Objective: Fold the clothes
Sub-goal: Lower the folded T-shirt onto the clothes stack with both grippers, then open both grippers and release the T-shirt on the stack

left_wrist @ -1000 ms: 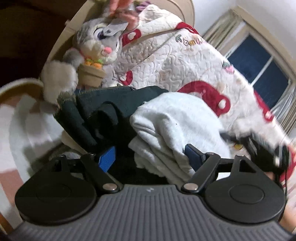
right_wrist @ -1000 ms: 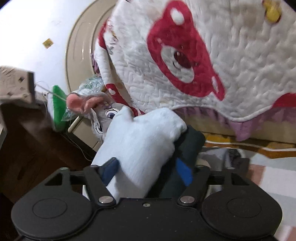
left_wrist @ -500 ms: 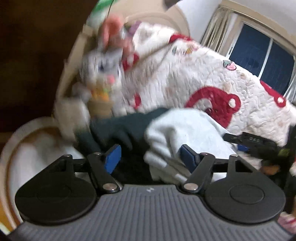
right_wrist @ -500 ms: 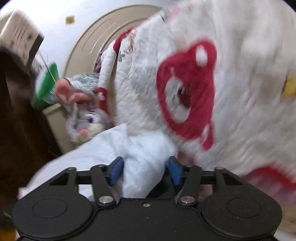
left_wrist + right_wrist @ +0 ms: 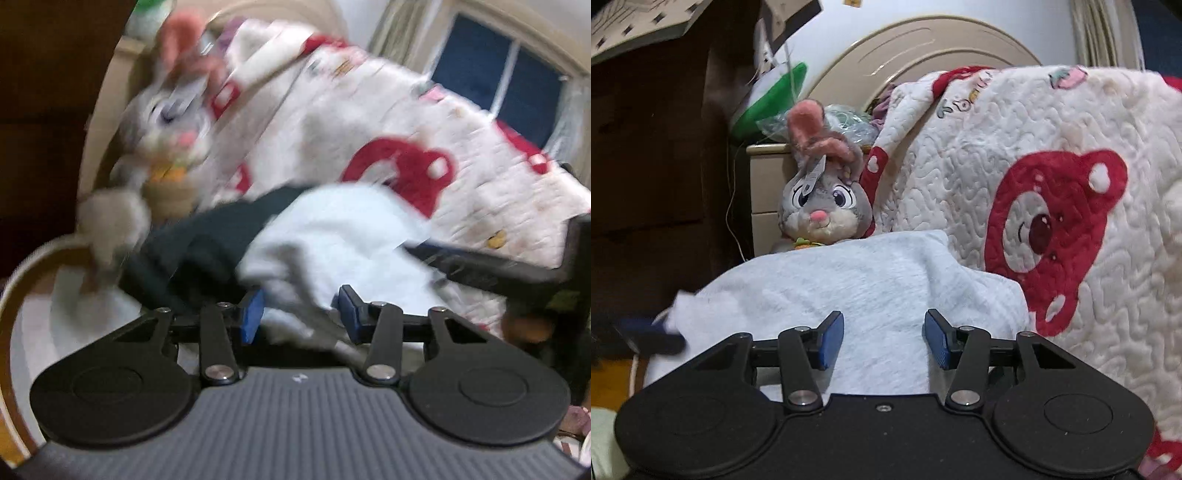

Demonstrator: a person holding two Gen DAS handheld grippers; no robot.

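Right wrist view, from the left: a dark brown wooden cabinet (image 5: 653, 177) stands at the edge, with a patterned cardboard box (image 5: 639, 33) on top; its printing is too skewed to read. Next comes a green and white bag (image 5: 772, 96) on a cream bedside drawer unit (image 5: 764, 184), then a grey plush rabbit with pink ears (image 5: 822, 199) carrying a paper tag on its forehead, the print too small to read. Behind it rises a cream arched headboard (image 5: 923, 40). To the right hangs a white quilted blanket with red bear faces (image 5: 1052, 221); coloured lettering near its upper fold is curved away and not legible. The pale grey fleece garment (image 5: 857, 288) lies bunched in front of the rabbit, against the blanket's lower edge. The right gripper (image 5: 884, 341) has its blue pads apart and closing, with the fleece between them; pad contact is not evident. Left wrist view, heavily blurred: the rabbit sits at upper left, a dark navy garment (image 5: 207, 240) lies beneath and left of the fleece, and the fleece runs down into the left gripper (image 5: 301, 314), whose jaws are closing with the cloth bunched between them; whether the pads press it cannot be told. The right-hand tool shows as a dark bar at far right, below a dark window (image 5: 495, 85). No brand marking is readable in either view.
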